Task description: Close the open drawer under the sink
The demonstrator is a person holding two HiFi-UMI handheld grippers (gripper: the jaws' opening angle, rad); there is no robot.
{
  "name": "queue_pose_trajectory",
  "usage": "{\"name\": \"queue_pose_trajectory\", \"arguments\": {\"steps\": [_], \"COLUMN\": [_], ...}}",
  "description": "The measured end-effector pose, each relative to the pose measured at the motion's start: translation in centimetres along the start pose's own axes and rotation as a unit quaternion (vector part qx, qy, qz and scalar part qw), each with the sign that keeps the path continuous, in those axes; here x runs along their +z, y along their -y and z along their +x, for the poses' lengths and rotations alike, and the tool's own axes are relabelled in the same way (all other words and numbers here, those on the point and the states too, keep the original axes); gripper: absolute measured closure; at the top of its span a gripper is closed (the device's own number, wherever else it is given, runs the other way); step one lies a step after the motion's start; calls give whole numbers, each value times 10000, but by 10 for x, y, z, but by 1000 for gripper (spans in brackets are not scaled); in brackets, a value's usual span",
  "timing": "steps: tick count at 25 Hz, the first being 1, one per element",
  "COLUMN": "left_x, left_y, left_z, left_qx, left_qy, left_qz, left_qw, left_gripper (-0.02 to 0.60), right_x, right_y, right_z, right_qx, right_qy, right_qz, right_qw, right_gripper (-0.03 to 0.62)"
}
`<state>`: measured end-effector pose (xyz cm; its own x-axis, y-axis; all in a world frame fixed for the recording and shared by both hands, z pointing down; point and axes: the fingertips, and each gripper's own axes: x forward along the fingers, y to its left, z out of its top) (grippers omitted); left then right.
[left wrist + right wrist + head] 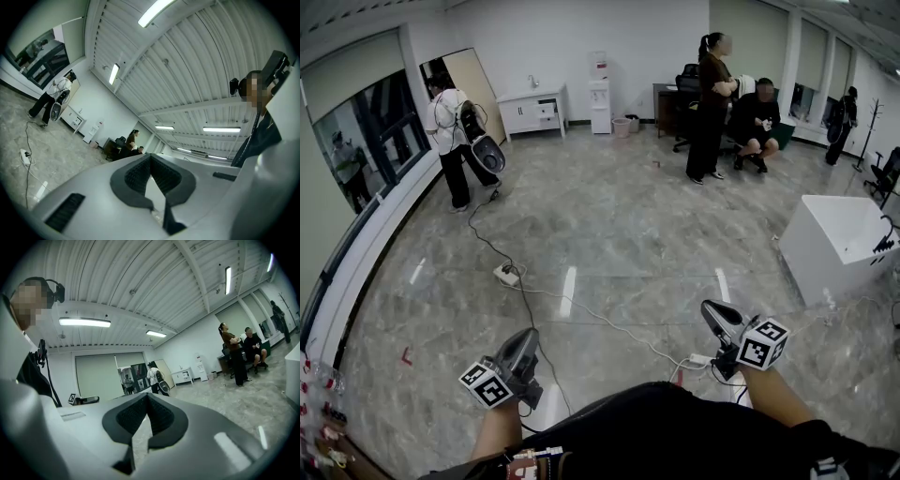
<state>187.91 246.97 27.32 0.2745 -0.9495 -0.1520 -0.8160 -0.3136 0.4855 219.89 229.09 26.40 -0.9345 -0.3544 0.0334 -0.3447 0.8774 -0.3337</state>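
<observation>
My left tool (526,339) and right tool (713,311) are both closed on nothing. The sink cabinet (534,105) stands far off at 11 o'clock, its drawer (547,111) too small to read. I expect a stiff, easy-sliding front, so I'd push its middle squarely.

Wide free passage over the bare floor (637,225), straight up to the sink cabinet (534,108) on the far wall. Crossed low down by a white cable (623,328) and a power strip (506,275). Narrowed at left by a person with a backpack (450,141) near the cabinet, and at right by a white tub (825,253). Standing person (712,103) and seated person (759,117) well off to the cabinet's right.
</observation>
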Motion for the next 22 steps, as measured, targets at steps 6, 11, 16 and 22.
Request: {"name": "queue_pose_trajectory", "arguments": {"steps": [6, 11, 16, 22], "left_x": [13, 25, 35, 33], "left_y": [-19, -41, -67, -98], "left_z": [-24, -52, -82, -98], "left_qx": [-31, -39, -23, 14], "left_qy": [-2, -34, -62, -176], "left_qz": [-60, -62, -145, -242], "left_qw": [10000, 10000, 9999, 9996], "left_gripper": [589, 589, 589, 589], "right_x": [-4, -10, -19, -29], "right_y": [-23, -45, -61, -66], "right_z": [19, 39, 57, 74], "right_qx": [-60, -154, -324, -496], "right_qy": [27, 61, 78, 20], "right_qz": [43, 29, 96, 128], "right_qw": [10000, 9999, 9994, 9987], "right_gripper": [603, 603, 603, 603]}}
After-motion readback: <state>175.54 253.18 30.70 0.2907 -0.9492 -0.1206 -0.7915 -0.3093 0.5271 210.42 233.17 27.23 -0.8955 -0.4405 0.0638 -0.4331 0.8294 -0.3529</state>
